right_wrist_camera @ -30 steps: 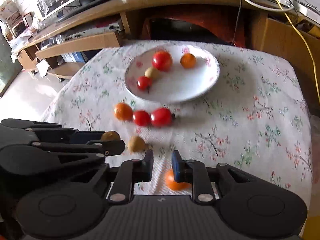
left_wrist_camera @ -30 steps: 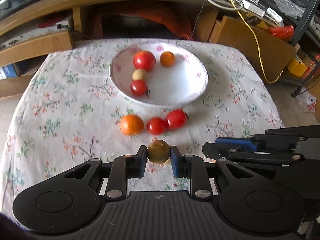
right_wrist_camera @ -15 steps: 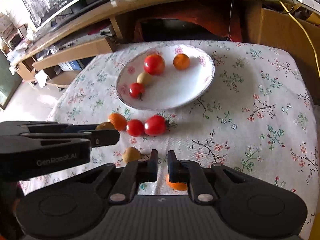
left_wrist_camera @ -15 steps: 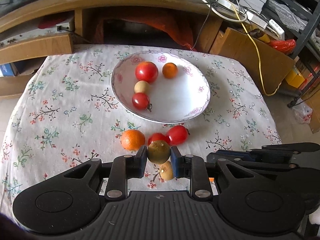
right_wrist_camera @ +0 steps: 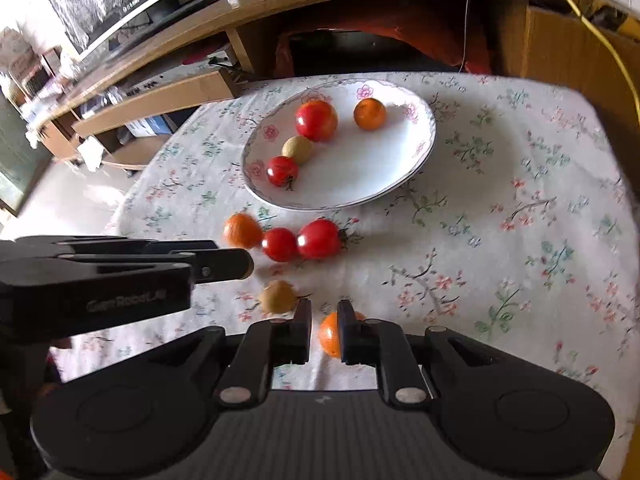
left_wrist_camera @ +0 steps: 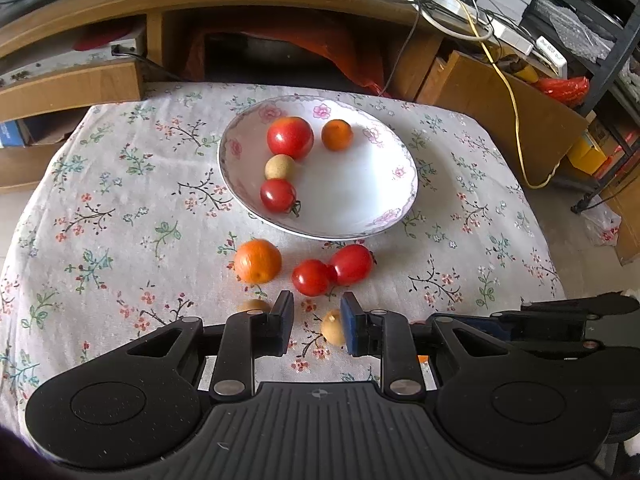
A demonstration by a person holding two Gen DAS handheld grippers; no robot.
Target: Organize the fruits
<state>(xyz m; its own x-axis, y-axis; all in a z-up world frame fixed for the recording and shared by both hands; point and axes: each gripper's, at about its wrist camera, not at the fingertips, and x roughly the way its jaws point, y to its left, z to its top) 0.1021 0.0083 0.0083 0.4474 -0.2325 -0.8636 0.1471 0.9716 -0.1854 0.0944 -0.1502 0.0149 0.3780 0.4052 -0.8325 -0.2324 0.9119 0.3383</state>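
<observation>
four fruits lie in the plate (left_wrist_camera: pixel 404 196), a white shallow one with pink flowers and a thin dark line on its rim: a big red tomato (left_wrist_camera: pixel 290 137), a small orange (left_wrist_camera: pixel 337 134), a pale brown round fruit (left_wrist_camera: pixel 279 167) and a small red tomato with green stem (left_wrist_camera: pixel 278 195). the big tomato, the brown fruit and the small tomato stand in one line, touching each other; the orange is apart from them, near the far rim.

on the flowered tablecloth (left_wrist_camera: pixel 120 208), just in front of the plate, lie an orange (left_wrist_camera: pixel 257 261) and two shiny red tomatoes (left_wrist_camera: pixel 332 270) that touch each other. nearer to the grippers there is one brown fruit (left_wrist_camera: pixel 334 327) beside the right finger of the left gripper (left_wrist_camera: pixel 316 324), and another brown fruit (left_wrist_camera: pixel 253 305) mostly hidden behind its left finger. in the right wrist view a further orange (right_wrist_camera: pixel 330 334) lies on the cloth under the right gripper (right_wrist_camera: pixel 324 332).

the left gripper is open, its fingers well apart with only cloth between them, and it holds nothing. the fingers of the right gripper stand with a narrow gap; the orange shows in this gap and behind the right finger, lower than them, and i cannot tell if they touch it.
</observation>
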